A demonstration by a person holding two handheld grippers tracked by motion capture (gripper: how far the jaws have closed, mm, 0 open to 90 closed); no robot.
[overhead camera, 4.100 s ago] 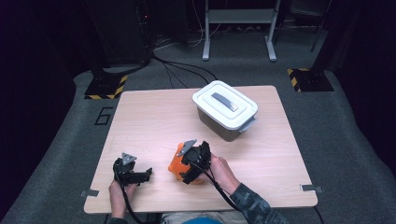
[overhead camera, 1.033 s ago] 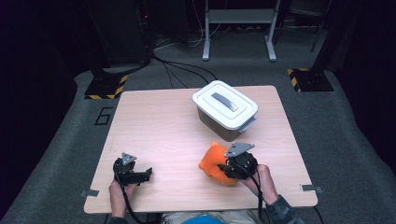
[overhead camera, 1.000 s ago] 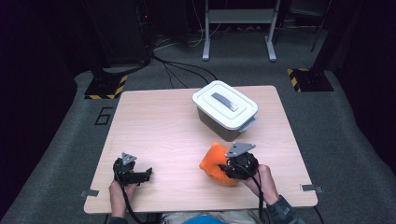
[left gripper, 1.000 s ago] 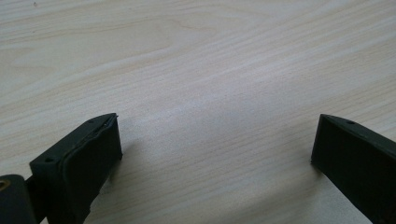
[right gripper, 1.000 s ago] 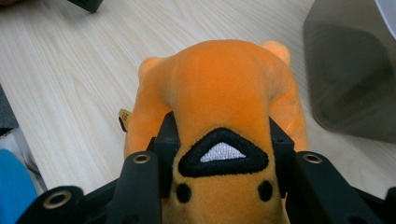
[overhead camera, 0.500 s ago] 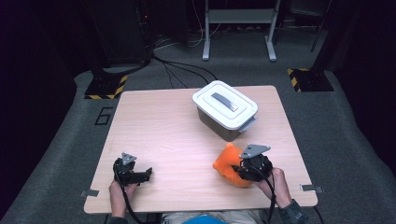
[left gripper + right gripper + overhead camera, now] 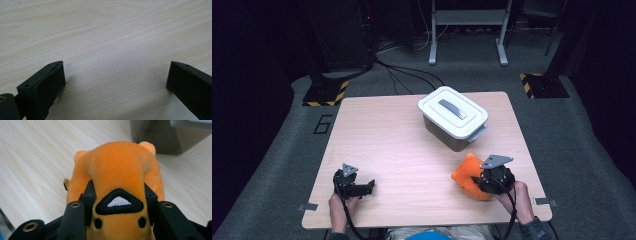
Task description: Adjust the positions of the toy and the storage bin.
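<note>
The right gripper is clamped on a soft orange plush toy with a black embroidered triangle and two black dots; in the right gripper view both black jaws press into the plush from either side, squeezing its body between them. In the high view the toy sits at the near right part of the light wooden table, just in front of a grey plastic storage box with a white lid and a grey handle, near it but not touching. Whether the toy rests on the tabletop or hangs slightly above it cannot be told

The left gripper lies low at the near left of the table, well apart from the toy and the box, its jaws standing wide with nothing but bare wood between them

As a judgement, the work looks to be in its carrying stage: the toy is already grasped and brought close to the box. If the box is its destination, much is left, since the lid is on and shut; it would have to come off, likely with the idle left gripper, before the toy could go in
</note>
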